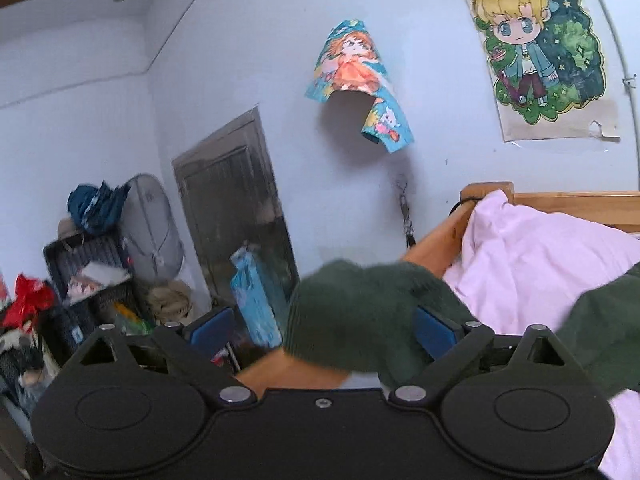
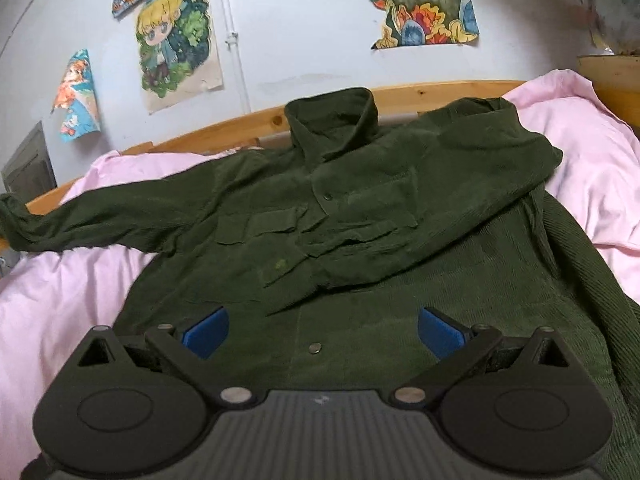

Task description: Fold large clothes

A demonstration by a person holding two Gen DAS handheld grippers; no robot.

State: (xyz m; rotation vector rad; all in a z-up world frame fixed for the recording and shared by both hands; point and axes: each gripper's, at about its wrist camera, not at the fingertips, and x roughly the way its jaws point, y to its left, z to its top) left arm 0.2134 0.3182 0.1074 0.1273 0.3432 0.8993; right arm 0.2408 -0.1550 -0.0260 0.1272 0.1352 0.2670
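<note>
A dark green corduroy shirt [image 2: 360,216] lies front up on the pink bedsheet [image 2: 60,300], collar toward the wall. Its right sleeve is folded across the chest; its left sleeve [image 2: 80,220] stretches out to the left. My right gripper [image 2: 322,330] is open and empty just above the shirt's lower front. In the left wrist view, my left gripper [image 1: 320,330] has its jaws wide apart, and the green sleeve cuff [image 1: 352,316] sits between the blue pads, near the right pad. The cuff hangs over the bed's wooden edge [image 1: 288,372].
The wooden bed frame [image 2: 440,94] runs along the wall with posters [image 2: 176,36]. Left of the bed are a dark door [image 1: 236,208], a fan [image 1: 154,232] and cluttered shelves [image 1: 80,276]. Pink sheet [image 1: 540,260] covers the bed.
</note>
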